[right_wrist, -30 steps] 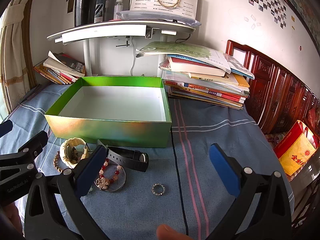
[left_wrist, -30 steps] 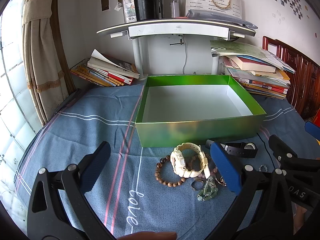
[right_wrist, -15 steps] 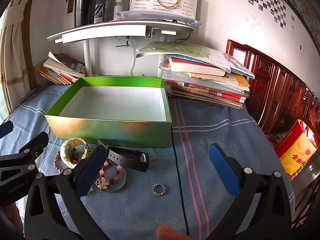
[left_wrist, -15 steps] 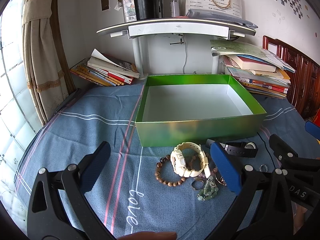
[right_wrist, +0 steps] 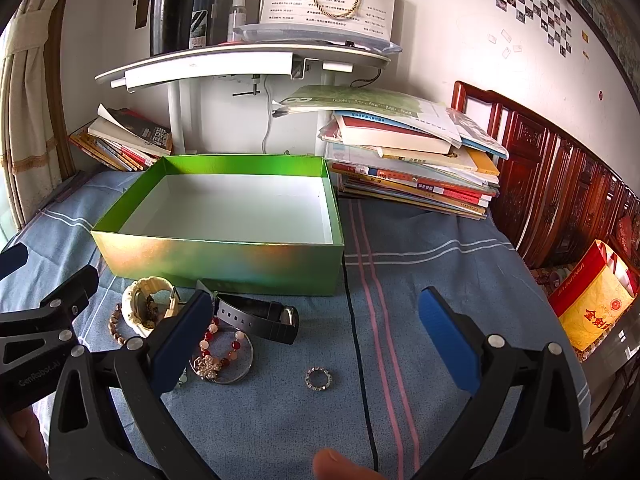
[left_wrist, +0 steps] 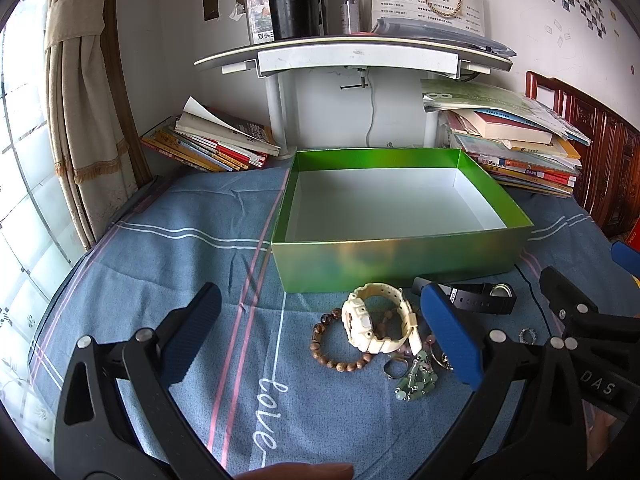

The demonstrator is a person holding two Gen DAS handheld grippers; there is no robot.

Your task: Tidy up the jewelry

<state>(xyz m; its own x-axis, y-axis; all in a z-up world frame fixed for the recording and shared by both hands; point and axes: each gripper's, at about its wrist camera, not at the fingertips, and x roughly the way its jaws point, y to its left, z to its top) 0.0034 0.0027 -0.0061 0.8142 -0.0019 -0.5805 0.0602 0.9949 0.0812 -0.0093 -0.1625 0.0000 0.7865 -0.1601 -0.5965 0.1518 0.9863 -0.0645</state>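
Both held wide open above the blue cloth (left_wrist: pixel 192 248), gripping nothing: left gripper (left_wrist: pixel 320 336), right gripper (right_wrist: pixel 316 336). Heaped against the near wall of the green box (right_wrist: pixel 224 260) (white inside): cream watch (left_wrist: pixel 376 320), brown bead bracelet (left_wrist: pixel 336 344), black watch (right_wrist: pixel 260 318), red-and-white bead bracelet (right_wrist: pixel 224 344). Just apart, toward the cloth's near edge: small ring (right_wrist: pixel 319 379).

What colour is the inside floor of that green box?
White; the box walls are shiny green. Right wrist view shows it best.
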